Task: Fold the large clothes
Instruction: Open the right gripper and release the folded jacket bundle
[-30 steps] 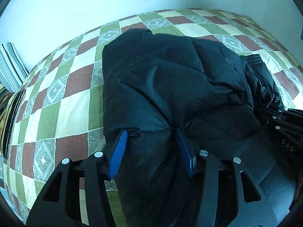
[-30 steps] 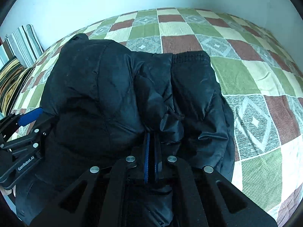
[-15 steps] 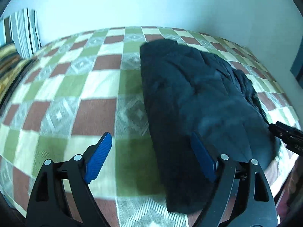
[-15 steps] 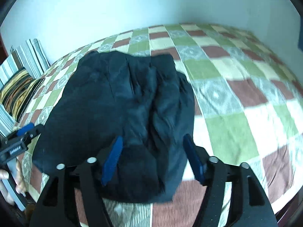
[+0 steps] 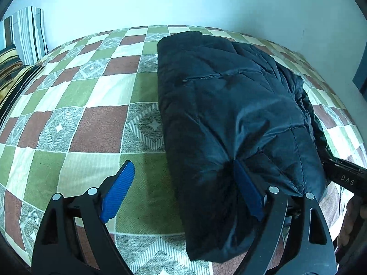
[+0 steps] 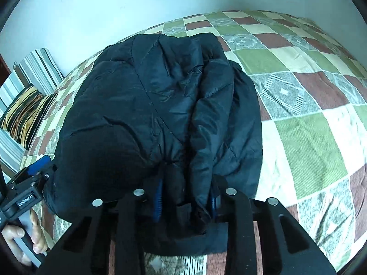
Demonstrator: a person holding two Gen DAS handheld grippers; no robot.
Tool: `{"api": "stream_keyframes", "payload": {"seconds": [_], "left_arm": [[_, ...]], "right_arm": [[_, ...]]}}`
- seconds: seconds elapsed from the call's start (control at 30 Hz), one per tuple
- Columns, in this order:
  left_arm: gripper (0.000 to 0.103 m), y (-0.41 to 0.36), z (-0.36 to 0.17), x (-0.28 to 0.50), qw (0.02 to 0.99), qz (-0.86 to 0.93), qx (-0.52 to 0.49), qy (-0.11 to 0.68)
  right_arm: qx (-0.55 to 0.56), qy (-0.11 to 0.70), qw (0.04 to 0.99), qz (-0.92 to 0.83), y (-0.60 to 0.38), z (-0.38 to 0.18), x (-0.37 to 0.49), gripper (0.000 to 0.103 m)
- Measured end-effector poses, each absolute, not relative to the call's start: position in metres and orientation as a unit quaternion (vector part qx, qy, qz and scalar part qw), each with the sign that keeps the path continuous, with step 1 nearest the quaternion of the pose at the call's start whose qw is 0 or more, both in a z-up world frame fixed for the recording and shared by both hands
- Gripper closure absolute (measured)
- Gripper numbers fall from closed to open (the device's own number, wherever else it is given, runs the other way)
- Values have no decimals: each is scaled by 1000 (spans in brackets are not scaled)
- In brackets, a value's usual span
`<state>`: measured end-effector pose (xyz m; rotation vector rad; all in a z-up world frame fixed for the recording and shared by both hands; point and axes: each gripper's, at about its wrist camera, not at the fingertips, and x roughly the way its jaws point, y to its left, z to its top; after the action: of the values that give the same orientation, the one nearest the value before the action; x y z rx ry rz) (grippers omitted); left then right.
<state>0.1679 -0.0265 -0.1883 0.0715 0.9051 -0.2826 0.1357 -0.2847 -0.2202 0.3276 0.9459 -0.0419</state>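
Bed (image 5: 96,123): checked cover in green, rust, cream and grey diamond squares; fills most of both my views, pale wall behind it.

Jacket (image 5: 229,105): black quilted puffer, folded into a thick bundle lying on the bed cover. In my left wrist view it runs from 12 o'clock down to 5 o'clock; in my right wrist view (image 6: 160,114) it fills the centre and reaches back to my own fingers at 6 o'clock.

Pillows (image 5: 20,45): striped, stacked at the bed's head, at 10 o'clock in the left view, 9 o'clock in the right.

My left gripper (image 5: 181,192): jaws spread wide, holding nothing. The left blue pad stands over bare cover; the right pad lies against the jacket's near corner, cloth bulging over it.

My right gripper (image 6: 185,200): jaws have just been closing, now part way in, with a wad of the jacket's near edge bunched between the blue pads, which press on it.

My left hand (image 6: 20,236): fingers round the left gripper's handle, at 8 o'clock in the right view.
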Motion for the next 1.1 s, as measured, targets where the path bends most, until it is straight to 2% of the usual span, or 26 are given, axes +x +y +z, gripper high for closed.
{"api": "stream_keyframes", "payload": {"seconds": [0.43, 0.63, 0.73, 0.77, 0.8, 0.87, 0.97, 1.03, 1.1], "left_arm": [[18, -31, -185, 167, 883, -144, 31, 446], [18, -35, -186, 163, 884, -147, 40, 442], [18, -32, -186, 164, 883, -150, 42, 442], [18, -32, -186, 164, 882, -151, 40, 444], [18, -31, -186, 165, 882, -151, 39, 445], [18, -32, -187, 165, 882, -152, 41, 444], [18, -35, -187, 164, 884, -150, 49, 441], [18, -35, -188, 164, 883, -152, 47, 441], [18, -34, -189, 165, 882, -154, 40, 443]], "right_arm": [[164, 454, 875, -17, -287, -214, 123, 79], [178, 456, 872, -17, -292, -218, 118, 78], [166, 451, 876, -34, -291, -212, 114, 63], [158, 450, 878, -46, -290, -212, 112, 48], [147, 451, 878, -64, -290, -212, 109, 39], [159, 455, 874, -70, -294, -217, 105, 36], [207, 465, 859, -59, -303, -227, 105, 36], [229, 466, 853, -46, -305, -234, 107, 47], [219, 462, 858, -45, -298, -233, 112, 64]]}}
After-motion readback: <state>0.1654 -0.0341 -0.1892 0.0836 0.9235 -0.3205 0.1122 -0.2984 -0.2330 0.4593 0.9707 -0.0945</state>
